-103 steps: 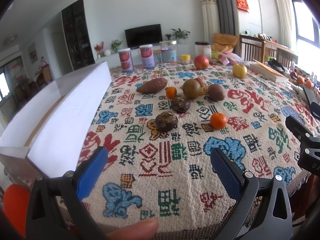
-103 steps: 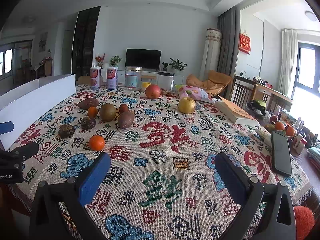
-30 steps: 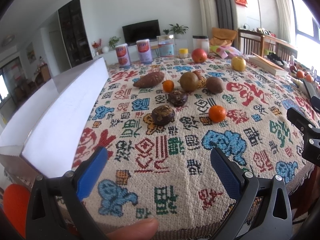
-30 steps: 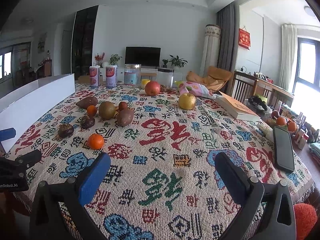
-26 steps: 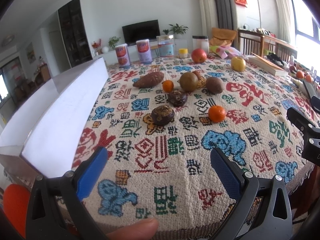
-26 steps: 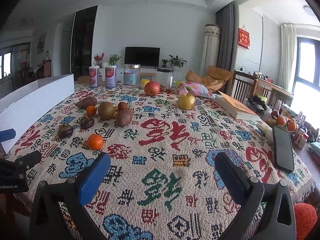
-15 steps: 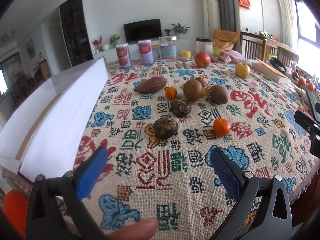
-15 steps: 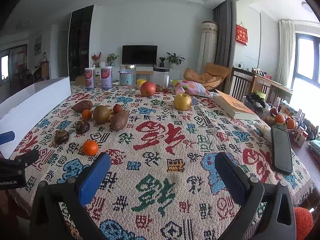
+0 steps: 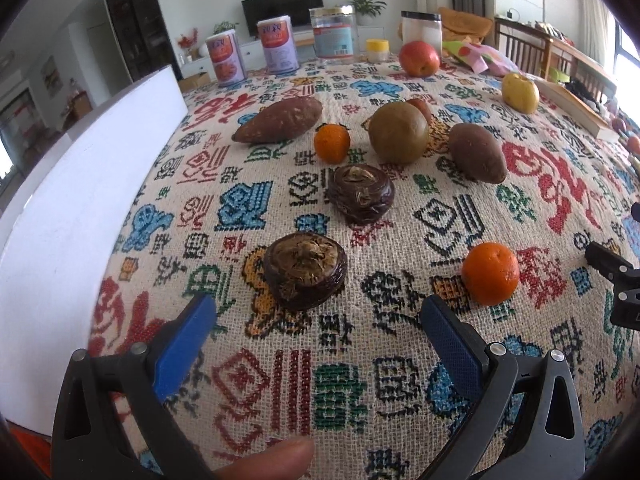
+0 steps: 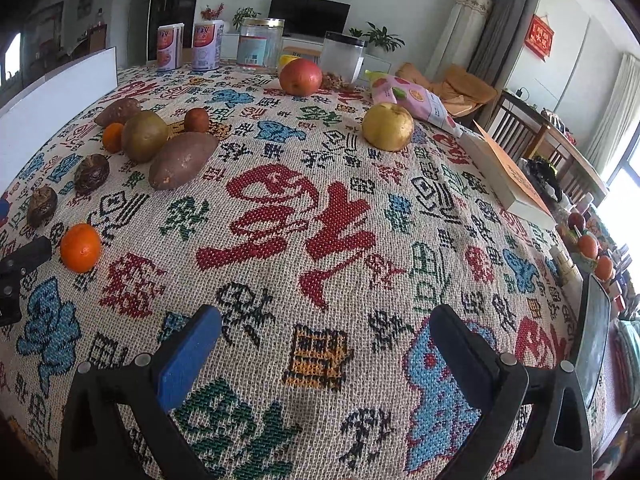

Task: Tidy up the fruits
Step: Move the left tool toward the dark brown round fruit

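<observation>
My left gripper [image 9: 316, 320] is open and empty, just short of a dark brown wrinkled fruit [image 9: 306, 270]. Beyond it lie a second dark fruit [image 9: 361, 199], two small oranges [image 9: 490, 273] [image 9: 331, 143], a round green-brown fruit [image 9: 398, 133], two sweet potatoes [image 9: 279, 120] [image 9: 477, 152], a red apple [image 9: 419, 58] and a yellow apple [image 9: 520, 92]. My right gripper [image 10: 320, 332] is open and empty over bare patterned cloth [image 10: 304, 216]. In its view the yellow apple [image 10: 388, 127] and red apple [image 10: 300, 77] lie far ahead, and the fruit cluster [image 10: 144, 135] lies at the left.
A white box wall [image 9: 80, 208] runs along the left edge. Cans [image 9: 278, 49] and jars [image 9: 334, 37] stand at the far edge. A snack bag [image 10: 416, 98], a book [image 10: 508, 176] and a phone [image 10: 594, 336] lie at the right.
Both grippers have moved forward and lower over the table. The left one now has the near dark fruit just ahead of its fingers. Nothing was picked up.
</observation>
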The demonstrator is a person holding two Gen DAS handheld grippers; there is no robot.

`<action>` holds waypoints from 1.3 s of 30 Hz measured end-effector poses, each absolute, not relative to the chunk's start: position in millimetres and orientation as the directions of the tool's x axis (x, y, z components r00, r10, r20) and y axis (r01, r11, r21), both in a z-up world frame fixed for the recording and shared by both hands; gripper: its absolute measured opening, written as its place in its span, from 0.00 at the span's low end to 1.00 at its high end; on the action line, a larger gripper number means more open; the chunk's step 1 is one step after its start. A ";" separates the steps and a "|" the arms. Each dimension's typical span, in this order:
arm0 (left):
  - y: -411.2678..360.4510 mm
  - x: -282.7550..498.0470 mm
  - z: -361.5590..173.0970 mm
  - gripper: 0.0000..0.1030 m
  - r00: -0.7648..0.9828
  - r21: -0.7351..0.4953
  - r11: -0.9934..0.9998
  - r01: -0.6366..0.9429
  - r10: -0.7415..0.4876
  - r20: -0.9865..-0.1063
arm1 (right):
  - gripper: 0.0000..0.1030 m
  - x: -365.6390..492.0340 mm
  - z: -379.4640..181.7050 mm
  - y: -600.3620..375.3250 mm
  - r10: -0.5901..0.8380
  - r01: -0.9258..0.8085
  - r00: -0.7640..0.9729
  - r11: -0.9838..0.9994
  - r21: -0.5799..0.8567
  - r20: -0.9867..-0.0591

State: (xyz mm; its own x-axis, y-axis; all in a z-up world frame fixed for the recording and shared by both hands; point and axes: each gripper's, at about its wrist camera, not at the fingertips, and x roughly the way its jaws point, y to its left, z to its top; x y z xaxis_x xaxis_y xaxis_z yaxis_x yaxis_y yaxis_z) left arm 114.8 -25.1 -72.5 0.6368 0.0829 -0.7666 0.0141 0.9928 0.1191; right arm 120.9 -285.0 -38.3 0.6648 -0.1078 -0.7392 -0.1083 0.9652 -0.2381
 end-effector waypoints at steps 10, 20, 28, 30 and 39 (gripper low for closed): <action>-9.9 115.9 -76.5 1.00 0.601 -0.008 1.000 -0.025 0.009 -0.799 | 1.00 124.9 -45.3 -294.7 -0.088 -0.090 0.657 0.977 -0.194 -0.749; -10.0 123.9 -76.4 1.00 0.589 -0.008 0.999 -0.031 0.012 -0.808 | 1.00 134.9 -48.7 -317.0 0.041 -0.079 0.601 0.997 -0.008 -0.798; -9.5 125.8 -77.1 1.00 0.577 -0.008 1.000 -0.018 0.003 -0.817 | 1.00 134.2 -49.6 -313.5 0.028 -0.082 0.601 0.996 -0.027 -0.799; -9.3 125.3 -77.1 1.00 0.571 -0.008 1.000 -0.006 -0.003 -0.821 | 1.00 134.2 -49.5 -313.4 0.027 -0.082 0.601 0.996 -0.028 -0.799; -8.9 123.9 -77.1 1.00 0.562 -0.008 1.000 0.029 -0.023 -0.827 | 1.00 134.1 -49.4 -313.1 0.027 -0.082 0.601 0.996 -0.028 -0.799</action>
State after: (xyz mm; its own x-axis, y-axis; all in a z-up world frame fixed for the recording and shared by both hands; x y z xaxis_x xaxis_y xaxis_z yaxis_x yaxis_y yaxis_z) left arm 123.9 -8.9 -77.1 0.5617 -0.0231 -0.8270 0.0295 0.9995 -0.0079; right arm 134.1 -313.1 -49.4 0.6012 0.0270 -0.7986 -0.0819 0.9962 -0.0280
